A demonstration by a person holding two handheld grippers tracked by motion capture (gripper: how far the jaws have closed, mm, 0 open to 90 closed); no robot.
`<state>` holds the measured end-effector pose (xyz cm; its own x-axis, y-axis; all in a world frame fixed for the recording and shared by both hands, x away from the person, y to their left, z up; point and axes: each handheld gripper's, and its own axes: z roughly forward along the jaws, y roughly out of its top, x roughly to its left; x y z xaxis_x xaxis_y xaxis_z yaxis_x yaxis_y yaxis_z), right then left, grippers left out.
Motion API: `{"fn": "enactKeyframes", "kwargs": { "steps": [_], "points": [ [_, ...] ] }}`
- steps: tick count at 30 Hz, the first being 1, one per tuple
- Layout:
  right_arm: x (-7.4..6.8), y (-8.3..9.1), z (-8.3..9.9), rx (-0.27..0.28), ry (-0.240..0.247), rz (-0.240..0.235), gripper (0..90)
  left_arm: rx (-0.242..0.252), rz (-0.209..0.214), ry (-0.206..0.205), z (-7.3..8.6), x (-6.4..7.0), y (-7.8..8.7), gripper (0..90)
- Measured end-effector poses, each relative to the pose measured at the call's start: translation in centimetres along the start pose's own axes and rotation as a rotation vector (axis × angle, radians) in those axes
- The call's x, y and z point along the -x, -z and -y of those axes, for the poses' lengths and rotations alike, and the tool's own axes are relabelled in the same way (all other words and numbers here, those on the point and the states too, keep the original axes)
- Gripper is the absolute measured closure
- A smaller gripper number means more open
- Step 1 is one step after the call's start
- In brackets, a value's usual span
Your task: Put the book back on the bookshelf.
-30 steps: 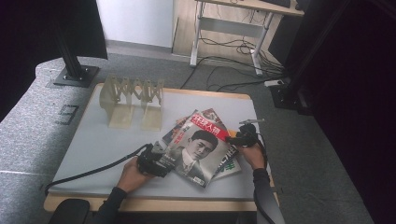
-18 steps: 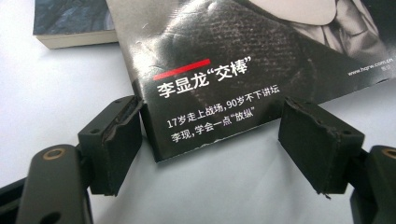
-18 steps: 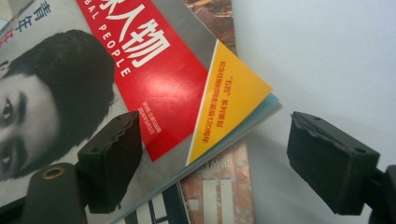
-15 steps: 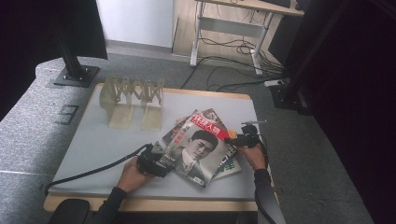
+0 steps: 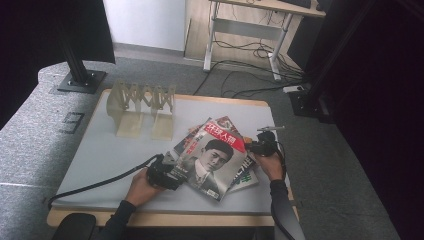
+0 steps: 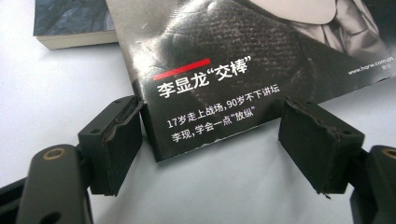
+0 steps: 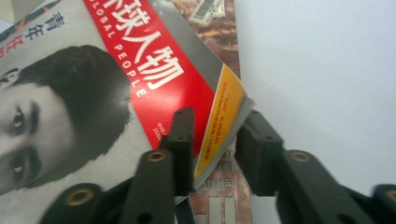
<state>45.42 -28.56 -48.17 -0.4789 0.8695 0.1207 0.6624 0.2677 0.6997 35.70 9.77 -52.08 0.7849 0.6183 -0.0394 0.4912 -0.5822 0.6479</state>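
While the right hand-held gripper (image 7: 212,140) pinches the raised top corner of the portrait magazine (image 5: 212,160), apparently not fully clamped, the left hand-held gripper (image 6: 210,140) waits apart, straddling the opposite bottom corner. That magazine lies diagonally between them atop other magazines (image 5: 245,170) on the tabletop (image 5: 100,155), beyond which stands a wooden rack (image 5: 142,107).

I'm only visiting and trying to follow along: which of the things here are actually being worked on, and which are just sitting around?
In the job:
- top magazine, red title band, portrait cover
- left gripper, open around its lower corner
- right gripper, jaws either side of its upper corner

Lying about:
- other magazines underneath
- folding wooden rack at the back
- white table mat
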Motion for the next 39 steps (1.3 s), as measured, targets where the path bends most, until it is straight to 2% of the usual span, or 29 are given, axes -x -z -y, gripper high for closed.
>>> {"fn": "enactKeyframes", "kwargs": {
  "steps": [4,9,14,16,17,21,30,39],
  "points": [
    [-0.6,0.8,-0.4,0.022,0.031,-0.005,79.8,0.001,0.000,0.000,0.0,0.0,0.0,21.2],
    [-1.5,1.4,-1.0,0.024,0.051,0.013,82.2,-0.001,0.012,0.002,0.0,-0.1,0.0,19.4],
    [-2.3,2.2,-1.4,0.052,0.078,0.013,83.0,-0.006,0.017,-0.001,0.0,-0.2,0.1,18.0],
    [-2.9,3.1,-1.8,0.084,0.107,0.003,83.5,-0.007,0.020,-0.003,0.0,-0.2,0.1,17.9],
    [-2.9,3.1,-1.8,0.084,0.107,0.003,83.5,-0.007,0.020,-0.003,0.0,-0.2,0.1,17.6],
    [-4.3,4.3,-2.5,0.112,0.159,0.000,83.5,-0.007,0.023,-0.002,0.0,-0.2,0.1,16.6],
    [-6.0,6.0,-3.2,0.147,0.199,-0.026,83.0,-0.013,0.016,-0.022,0.1,-0.2,0.3,18.4],
    [-7.5,7.5,-3.7,0.180,0.241,-0.042,81.9,0.019,0.027,-0.009,-0.3,-0.5,1.0,20.4]
  ]
}}
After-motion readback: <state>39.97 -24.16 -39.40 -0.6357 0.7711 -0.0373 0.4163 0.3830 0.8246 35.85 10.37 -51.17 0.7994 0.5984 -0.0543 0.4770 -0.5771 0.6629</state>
